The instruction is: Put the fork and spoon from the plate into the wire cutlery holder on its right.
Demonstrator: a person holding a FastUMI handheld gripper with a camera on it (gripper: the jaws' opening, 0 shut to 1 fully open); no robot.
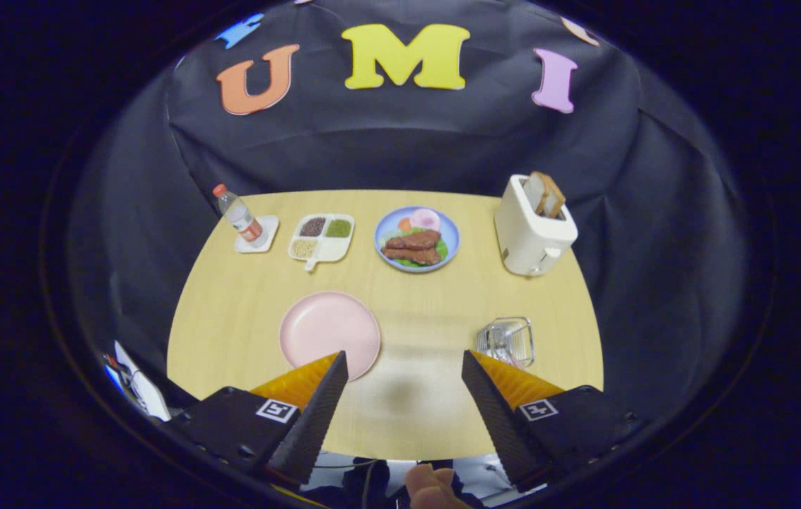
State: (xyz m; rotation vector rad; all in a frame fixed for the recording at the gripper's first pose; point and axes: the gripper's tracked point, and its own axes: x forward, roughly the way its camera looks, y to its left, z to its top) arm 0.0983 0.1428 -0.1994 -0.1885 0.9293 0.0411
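Hand-held gripper [404, 367]: fingers spread wide, nothing between, above near worktop [414, 417] edge.
Pink plate [329, 332]: just ahead of left finger, appears bare; fork and spoon not discernible.
Wire cutlery holder [506, 341]: just beyond right finger, near worktop's right edge.
Writing: bottle [239, 215] label unreadable.
Open room: bare wood between plate and holder.

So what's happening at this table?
A person is holding a gripper over a wooden table, its fingers open and gripping nothing. Just ahead of them lies a pink plate that looks bare, with a wire holder to its right. I can't make out a fork or spoon in the holder. Farther back stand a bottle, a food plate and a toaster.
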